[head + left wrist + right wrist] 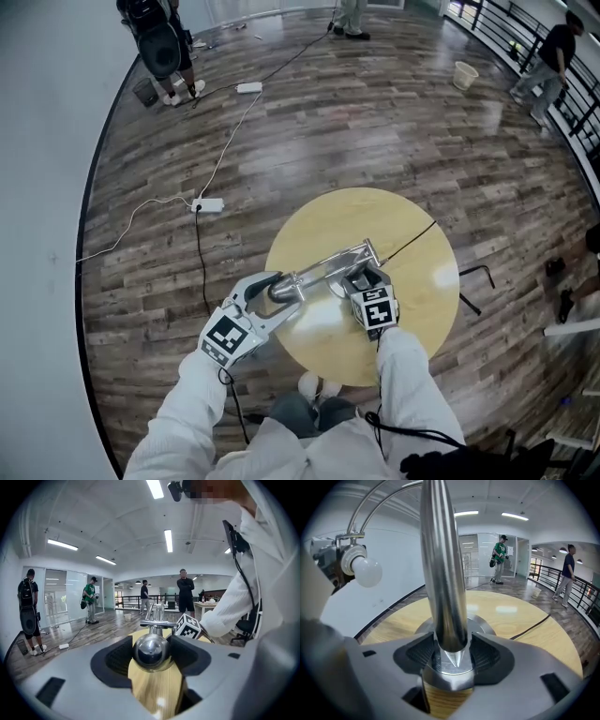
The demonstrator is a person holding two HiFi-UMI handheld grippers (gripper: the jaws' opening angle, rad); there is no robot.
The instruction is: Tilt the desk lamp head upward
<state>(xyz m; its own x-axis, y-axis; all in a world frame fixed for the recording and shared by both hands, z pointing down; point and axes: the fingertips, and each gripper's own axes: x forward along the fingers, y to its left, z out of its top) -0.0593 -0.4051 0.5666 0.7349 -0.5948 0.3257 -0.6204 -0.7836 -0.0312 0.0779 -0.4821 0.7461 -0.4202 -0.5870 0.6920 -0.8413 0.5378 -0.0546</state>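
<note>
Down onto the round wooden table (422,309); standing on it, a chrome desk lamp (328,264), with a black cable (412,239) trailing off the far edge; clamped with the left gripper (275,289) on the lamp head (151,651), rounded chrome back snug between both pads, out over the near-left part of the table; from the right gripper view, a white bulb (368,571) up at the left, facing sideways, thin chrome arms arching above it; pinching the upright stem (440,573) with the right gripper (362,275), jaws tight on either side just above the round base (485,623); white sleeves on both arms, close together over the table's near edge; beyond, on the dark plank floor, a white power strip (208,204) with its cord snaking away, a pale bucket (465,73) near the railing, a few people standing well apart from the table.
</note>
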